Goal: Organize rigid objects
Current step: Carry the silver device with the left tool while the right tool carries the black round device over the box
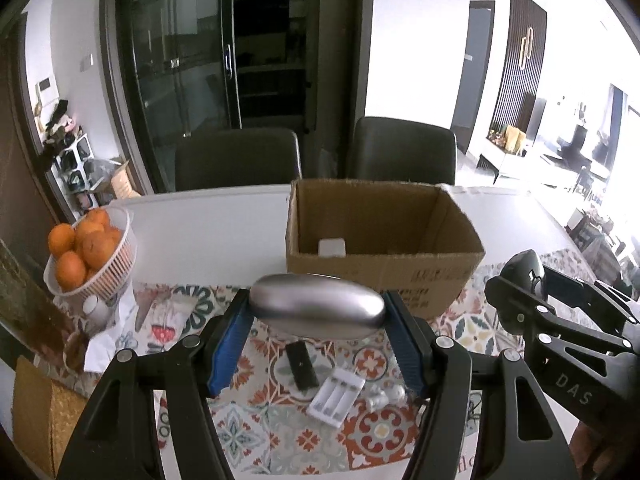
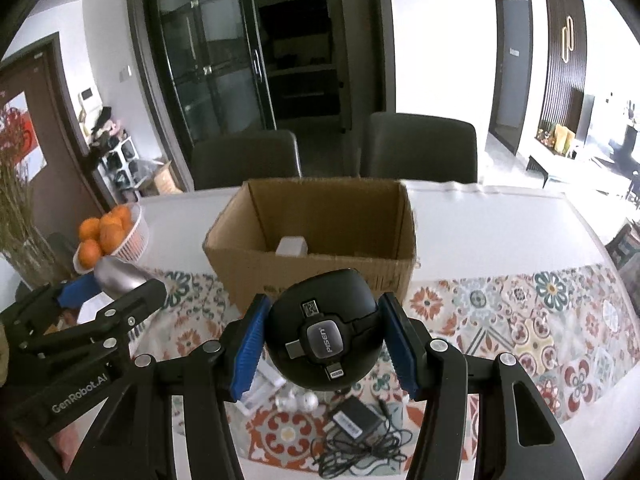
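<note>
Closest to the cameras, both tools are loaded: the left gripper (image 1: 318,326) is clamped on a smooth silver metal oval bar (image 1: 318,306), blue pads on either end, and the right gripper (image 2: 322,342) squeezes a round black PISEN cable-adapter ball (image 2: 323,330). Both are held up just short of the open brown cardboard box (image 1: 384,276). Below them, on the patterned tile-print mat (image 2: 520,320) in front of the box, lie a white battery charger (image 1: 336,398), a flat black rectangle (image 1: 302,364) and a black power adapter with tangled cord (image 2: 356,420). Inside the box sits a small white block (image 2: 292,247). Left of the box there's a white basket of oranges (image 1: 90,252).
</note>
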{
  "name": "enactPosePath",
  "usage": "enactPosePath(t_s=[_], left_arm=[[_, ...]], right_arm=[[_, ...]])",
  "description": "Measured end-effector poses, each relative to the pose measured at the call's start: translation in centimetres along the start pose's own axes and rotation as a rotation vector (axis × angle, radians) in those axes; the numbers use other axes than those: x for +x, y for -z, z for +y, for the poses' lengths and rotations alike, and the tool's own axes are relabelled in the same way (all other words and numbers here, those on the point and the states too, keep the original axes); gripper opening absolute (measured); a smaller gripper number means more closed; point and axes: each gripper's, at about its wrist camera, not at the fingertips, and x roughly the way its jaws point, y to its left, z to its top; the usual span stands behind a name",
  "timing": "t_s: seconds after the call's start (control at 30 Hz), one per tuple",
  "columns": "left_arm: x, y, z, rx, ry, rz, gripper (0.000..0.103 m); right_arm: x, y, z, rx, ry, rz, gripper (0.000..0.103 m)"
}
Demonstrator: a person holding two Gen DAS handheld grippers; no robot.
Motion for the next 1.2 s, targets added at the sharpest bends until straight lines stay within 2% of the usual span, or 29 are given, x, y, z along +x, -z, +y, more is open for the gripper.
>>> enactPosePath(t_s=[0.4,0.73,1.2], left_arm=[[0.3,-3.8,-0.4,-0.004,0.03,-0.043,0.065],[1.9,-6.9,-0.7,0.017,0.017,-0.052,0.065],[6.9,-10.8,-0.9,0.003,0.022,0.023,0.065]], right_arm=[[-0.2,-3.7,-0.6,0.01,0.009,-0.061,0.056],[0.9,-6.6,-1.3,0.009,0.041,-0.08,0.056],[5.7,-10.9,-3.0,0.026,0.049,0.017,0.056]])
